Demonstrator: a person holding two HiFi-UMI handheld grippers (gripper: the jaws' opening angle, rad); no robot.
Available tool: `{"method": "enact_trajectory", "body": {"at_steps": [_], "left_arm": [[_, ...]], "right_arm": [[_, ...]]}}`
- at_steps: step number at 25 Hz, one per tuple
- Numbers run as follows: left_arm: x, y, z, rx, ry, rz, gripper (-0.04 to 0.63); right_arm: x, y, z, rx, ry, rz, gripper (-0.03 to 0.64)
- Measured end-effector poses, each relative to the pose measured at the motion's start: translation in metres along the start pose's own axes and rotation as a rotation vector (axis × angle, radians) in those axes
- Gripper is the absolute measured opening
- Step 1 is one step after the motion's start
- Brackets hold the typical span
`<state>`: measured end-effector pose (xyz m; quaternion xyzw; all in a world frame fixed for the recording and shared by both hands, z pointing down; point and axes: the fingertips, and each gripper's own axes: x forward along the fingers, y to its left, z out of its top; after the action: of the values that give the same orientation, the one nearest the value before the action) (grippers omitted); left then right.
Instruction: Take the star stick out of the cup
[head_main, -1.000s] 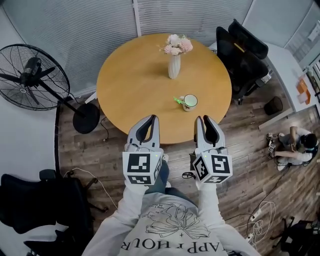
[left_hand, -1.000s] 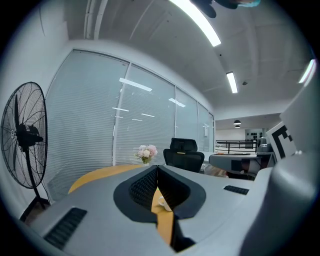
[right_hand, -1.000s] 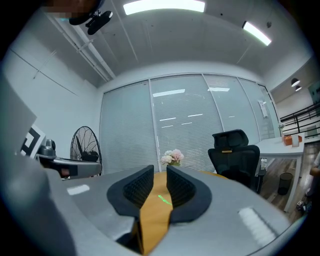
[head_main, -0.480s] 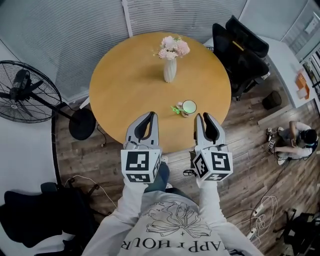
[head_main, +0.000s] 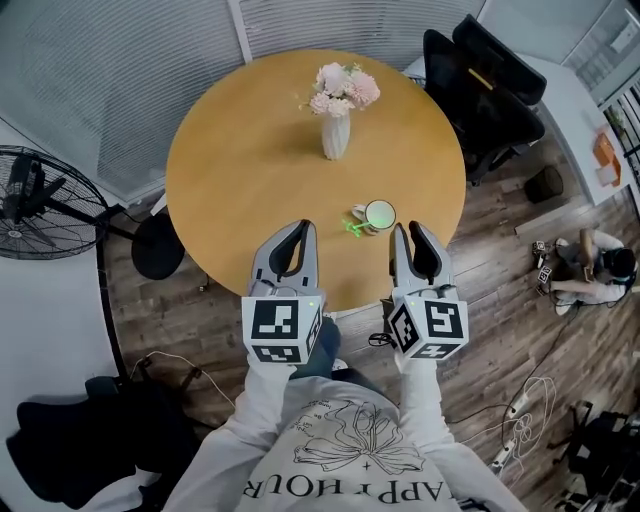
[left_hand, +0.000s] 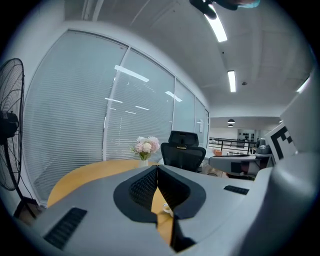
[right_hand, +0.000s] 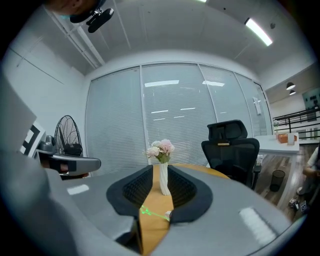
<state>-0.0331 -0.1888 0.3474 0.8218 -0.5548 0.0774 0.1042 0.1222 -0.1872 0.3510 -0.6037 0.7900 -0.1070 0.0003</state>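
As you hold both grippers short of the cup, note the following.

Star stick (head_main: 355, 226): green and slender. It leans out of the cup (head_main: 380, 213), its star end past the rim toward the lower left of the frame. The cup stands on the table (head_main: 240, 180), right of centre and near the lower edge, well apart from the flower vase (head_main: 335, 135) above it.

Handling, as judged: very light, probably thin plastic, stiff enough to lift yet liable to bend or slip. Take it on the bare shaft just beside the star, clear of the rim. Draw it out along its own lean so the light cup does not tip.

Left gripper (head_main: 303, 232): fingers clenched tip to tip, nothing between them.

Right gripper (head_main: 408, 232): fingers parted, having just been opening, nothing between them. The stick shows beyond the gap.
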Motion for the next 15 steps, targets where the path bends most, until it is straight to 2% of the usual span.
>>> {"method": "enact_trajectory", "body": {"at_steps": [15], "left_arm": [[0.055,0.024,-0.026,-0.013,0.077,-0.028,0.008]], "right_arm": [[0.053,-0.016,-0.042,0.008,0.105,-0.014,0.101]]}}
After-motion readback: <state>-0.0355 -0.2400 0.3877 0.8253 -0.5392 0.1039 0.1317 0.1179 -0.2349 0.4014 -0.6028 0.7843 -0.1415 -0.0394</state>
